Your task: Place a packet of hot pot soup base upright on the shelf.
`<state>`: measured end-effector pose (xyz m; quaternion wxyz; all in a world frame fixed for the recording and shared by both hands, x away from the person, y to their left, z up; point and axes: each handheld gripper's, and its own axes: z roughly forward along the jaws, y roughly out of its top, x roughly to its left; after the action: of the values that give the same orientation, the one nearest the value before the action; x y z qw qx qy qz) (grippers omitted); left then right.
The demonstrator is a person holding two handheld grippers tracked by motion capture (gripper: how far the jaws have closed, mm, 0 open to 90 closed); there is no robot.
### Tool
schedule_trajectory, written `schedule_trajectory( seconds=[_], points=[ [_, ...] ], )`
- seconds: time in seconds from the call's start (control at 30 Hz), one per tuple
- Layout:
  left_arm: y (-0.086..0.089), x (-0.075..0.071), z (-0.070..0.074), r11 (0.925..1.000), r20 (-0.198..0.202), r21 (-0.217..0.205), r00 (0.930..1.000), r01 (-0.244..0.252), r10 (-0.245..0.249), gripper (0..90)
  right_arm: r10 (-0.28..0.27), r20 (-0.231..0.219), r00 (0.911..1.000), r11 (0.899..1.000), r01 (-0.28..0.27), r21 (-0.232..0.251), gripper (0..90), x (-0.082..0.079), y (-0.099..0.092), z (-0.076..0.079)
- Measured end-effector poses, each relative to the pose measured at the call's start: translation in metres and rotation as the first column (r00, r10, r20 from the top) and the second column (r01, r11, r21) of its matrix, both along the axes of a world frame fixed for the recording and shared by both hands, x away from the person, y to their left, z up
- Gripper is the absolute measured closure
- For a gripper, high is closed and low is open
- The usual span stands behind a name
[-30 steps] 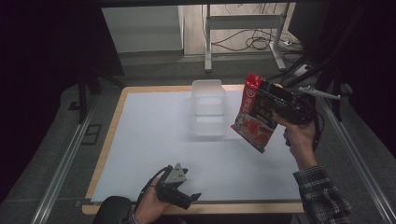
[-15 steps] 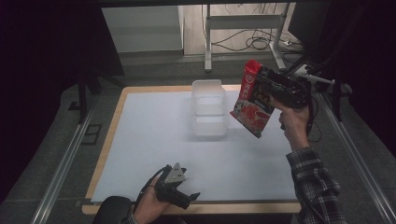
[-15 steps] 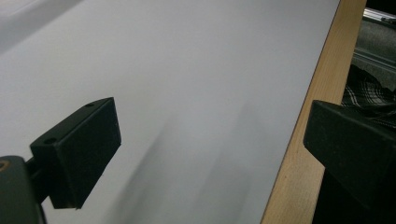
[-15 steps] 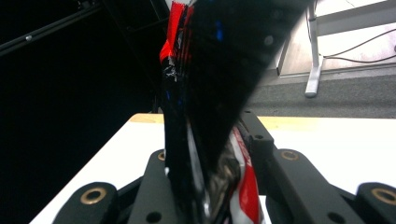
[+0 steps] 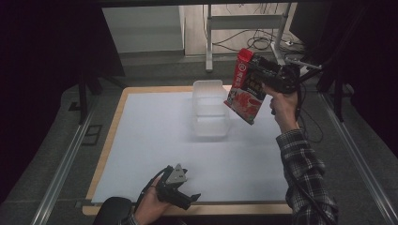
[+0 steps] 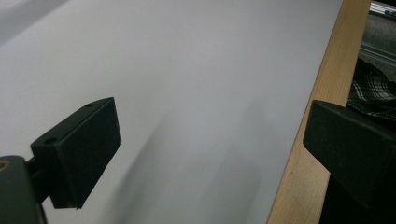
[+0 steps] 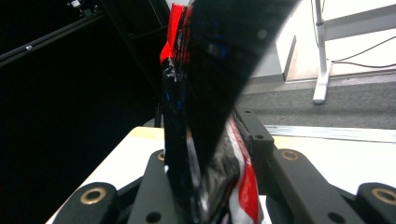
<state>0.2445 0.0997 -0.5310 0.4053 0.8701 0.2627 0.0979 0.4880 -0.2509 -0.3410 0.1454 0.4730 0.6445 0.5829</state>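
Change: since a second ago I have carried the red snack bag (image 5: 245, 84) left, from out over the table's right part to just right of the clear container (image 5: 209, 107), and it hangs higher and more upright. My left tool has stayed where it was.
Right tool (image 5: 267, 77): clamped shut on the bag, held up in the air above the far right of the table (image 5: 141, 140). In the right gripper view the bag (image 7: 187, 116) stands pinched between my jaws, its crumpled red and dark foil rising up past them.
Bag: off the table, tilted, its lower corner pointing down towards the container's right wall but apart from it.
Left tool (image 5: 184, 199): jaws wide apart, holding nothing, low at the near edge of the table. In the left gripper view the bare white mat (image 6: 187, 70) and the wooden edge (image 6: 308, 154) lie between them.
Container: lidless, sitting on the mat at the far middle.
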Motion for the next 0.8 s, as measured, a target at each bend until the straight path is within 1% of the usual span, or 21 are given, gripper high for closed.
schedule_trajectory(
  seconds=[0.1, 0.17, 0.23, 0.33, 0.4, 0.47, 0.5, 0.57, 0.6, 0.67, 0.8],
  points=[
    [0.001, 0.001, 0.0, 1.0, 0.0, -0.008, 1.0, -0.004, 0.004, 3.7, 0.008, -0.001, 1.0, 1.0, -0.008, 0.009, 73.2, 0.009, 0.005, 0.0],
    [0.002, 0.002, 0.0, 0.9998, 0.0, -0.016, 0.9999, -0.013, 0.013, 3.1, 0.01, -0.004, 0.9999, 1.0, -0.01, 0.011, 73.2, 0.012, 0.007, 0.0],
    [0.003, 0.003, 0.0, 0.9996, -0.002, -0.021, 0.9999, -0.017, 0.017, 2.7, 0.017, -0.003, 0.9998, 1.0, -0.017, 0.015, 73.2, 0.02, 0.014, 0.0],
    [0.004, 0.003, 0.0, 0.9994, -0.003, -0.024, 0.9997, -0.026, 0.026, 2.2, 0.027, 0.001, 0.9996, 1.0, -0.027, 0.012, 73.2, 0.026, 0.019, 0.0],
    [0.004, 0.004, 0.0, 0.9993, -0.001, -0.025, 0.9996, -0.027, 0.027, 1.7, 0.036, 0.004, 0.9993, 0.999, -0.036, 0.009, 73.2, 0.034, 0.028, 0.0],
    [0.004, 0.004, -0.001, 0.9994, -0.004, -0.024, 0.9996, -0.027, 0.027, 1.5, 0.042, 0.007, 0.9991, 0.999, -0.042, 0.005, 73.2, 0.039, 0.034, -0.001],
    [0.004, 0.004, -0.001, 0.9994, -0.004, -0.024, 0.9996, -0.027, 0.027, 1.4, 0.042, 0.007, 0.9991, 0.999, -0.042, 0.005, 73.2, 0.039, 0.034, -0.001],
    [0.004, 0.004, -0.001, 0.9993, -0.007, -0.022, 0.9995, -0.031, 0.031, 1.3, 0.049, 0.009, 0.9988, 0.999, -0.049, -0.001, 73.2, 0.047, 0.041, -0.002],
    [0.004, 0.004, -0.001, 0.9993, -0.007, -0.022, 0.9995, -0.031, 0.031, 1.3, 0.049, 0.009, 0.9988, 0.999, -0.049, -0.001, 73.2, 0.047, 0.041, -0.002],
    [0.005, 0.005, -0.001, 0.9993, -0.009, -0.02, 0.9994, -0.032, 0.032, 1.2, 0.051, 0.01, 0.9986, 0.999, -0.051, -0.006, 73.2, 0.055, 0.047, -0.004],
    [0.005, 0.005, -0.001, 0.9991, -0.008, -0.024, 0.9994, -0.034, 0.034, 1.2, 0.051, 0.01, 0.9986, 0.999, -0.051, -0.004, 73.2, 0.063, 0.052, -0.006]
  ],
)
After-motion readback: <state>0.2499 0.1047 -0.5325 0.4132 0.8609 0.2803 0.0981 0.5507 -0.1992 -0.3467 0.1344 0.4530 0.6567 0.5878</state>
